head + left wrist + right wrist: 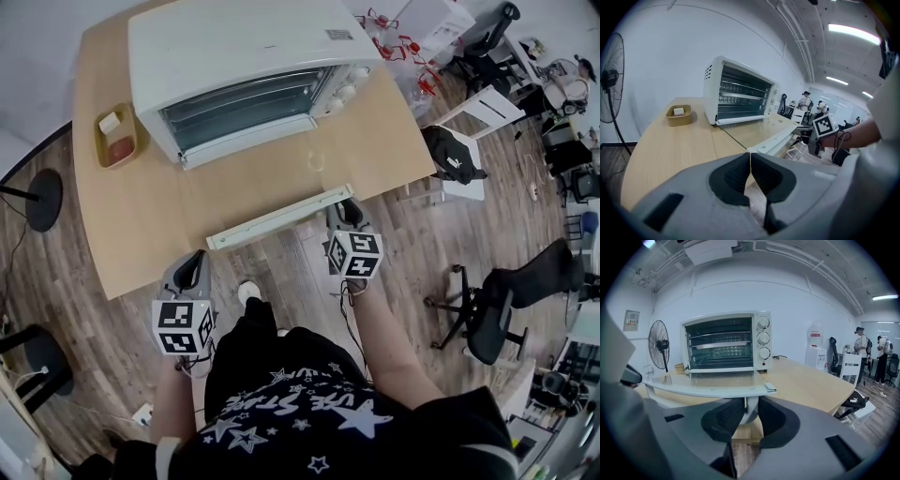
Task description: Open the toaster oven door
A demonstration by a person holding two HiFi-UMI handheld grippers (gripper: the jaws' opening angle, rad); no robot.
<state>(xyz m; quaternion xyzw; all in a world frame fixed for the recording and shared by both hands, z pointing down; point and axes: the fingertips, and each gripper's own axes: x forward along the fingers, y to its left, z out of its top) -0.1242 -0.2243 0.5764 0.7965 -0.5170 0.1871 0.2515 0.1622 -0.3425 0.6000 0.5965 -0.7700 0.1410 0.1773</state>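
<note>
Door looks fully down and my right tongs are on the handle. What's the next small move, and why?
Probably open the right tongs and ease back off the handle. The door lies flat and level, the toaster oven cavity fully exposed, so nothing seems left to pull. The left tongs are shut, empty and clear of it.

Toaster oven (pixel 244 66) top cut off at edge, right tool (pixel 345 216) tips hidden under door handle (pixel 281 217), tray (pixel 101 142) contents perhaps food
</note>
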